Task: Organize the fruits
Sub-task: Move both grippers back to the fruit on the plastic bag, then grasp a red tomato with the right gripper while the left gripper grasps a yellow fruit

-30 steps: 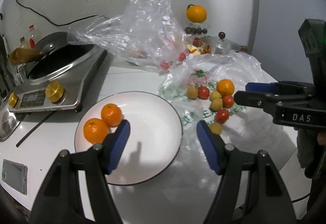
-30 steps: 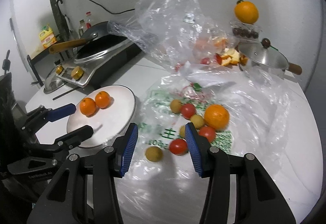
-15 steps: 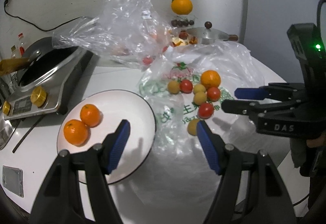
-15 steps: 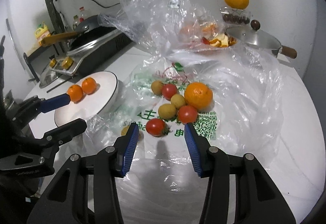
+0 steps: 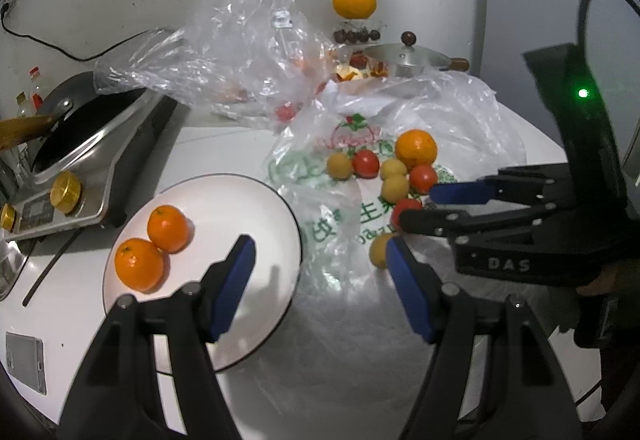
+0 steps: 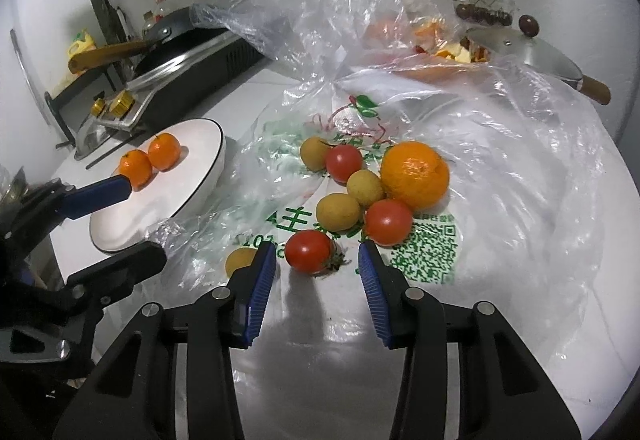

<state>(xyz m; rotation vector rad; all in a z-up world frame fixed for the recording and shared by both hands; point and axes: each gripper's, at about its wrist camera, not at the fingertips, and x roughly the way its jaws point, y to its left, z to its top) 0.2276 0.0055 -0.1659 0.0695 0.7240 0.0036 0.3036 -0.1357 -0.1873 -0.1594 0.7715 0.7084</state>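
Observation:
A white plate (image 5: 248,196) (image 6: 200,136) holds two small oranges (image 5: 168,228) (image 6: 164,151). On a printed plastic bag (image 6: 432,244) lie a large orange (image 6: 414,174) (image 5: 416,148), three red tomatoes and several small yellow-brown fruits. My right gripper (image 6: 316,268) is open, its blue pads either side of the nearest tomato (image 6: 309,251), not touching it. My left gripper (image 5: 320,260) is open and empty, over the plate's right rim. One yellow fruit (image 5: 380,250) sits by its right pad.
An induction cooker with a pan (image 5: 76,144) stands at the left. Crumpled clear bags (image 5: 240,40) lie behind the fruit. A lidded pot (image 5: 408,58) and another orange on a box (image 5: 354,0) stand at the back. A phone (image 5: 24,360) lies at the near left edge.
My right gripper has moved forward to the fruit pile, and now brackets the nearest tomato. My left gripper has shifted right, from the plate's middle to its right rim. Both stay open.

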